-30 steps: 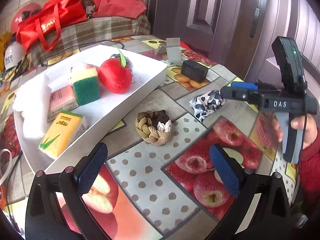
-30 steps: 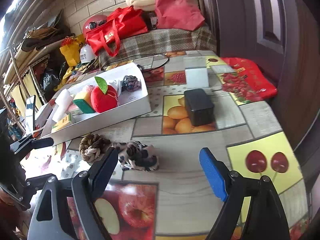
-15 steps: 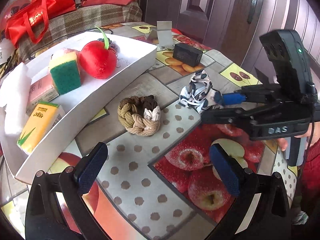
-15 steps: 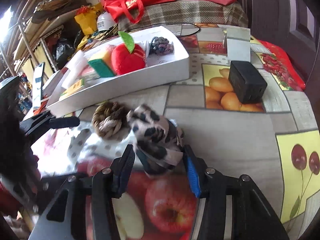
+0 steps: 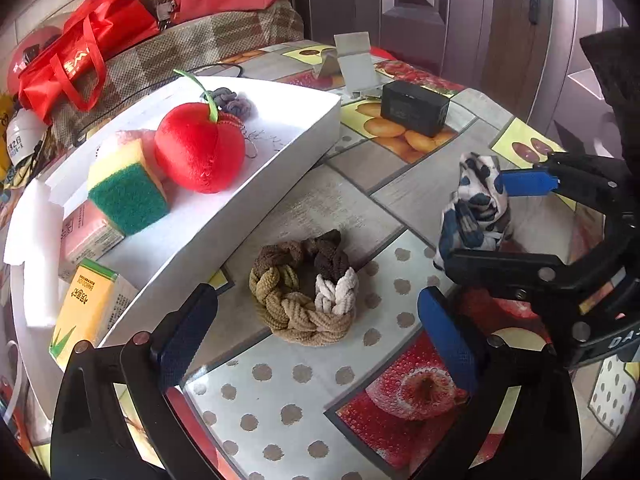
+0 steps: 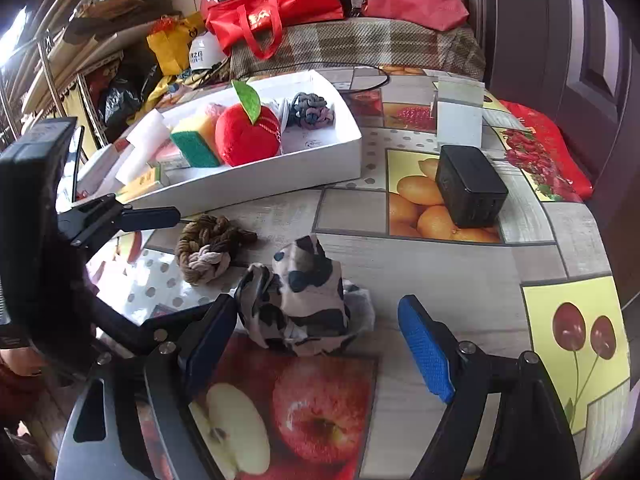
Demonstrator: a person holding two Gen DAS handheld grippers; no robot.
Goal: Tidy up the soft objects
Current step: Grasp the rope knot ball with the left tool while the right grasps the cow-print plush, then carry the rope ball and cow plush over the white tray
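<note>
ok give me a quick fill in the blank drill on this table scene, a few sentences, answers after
1. The red plush apple lies inside the white ____.
2. The braided brown and beige scrunchie rests on the ____, outside the tray.
3. The spotted cloth scrunchie sits between the fingers of the ____ gripper, whose jaws are opening.
4. Beside the apple stands a sponge with a yellow top and a ____ scouring side.

Missing words: tray; table; right; green
</note>
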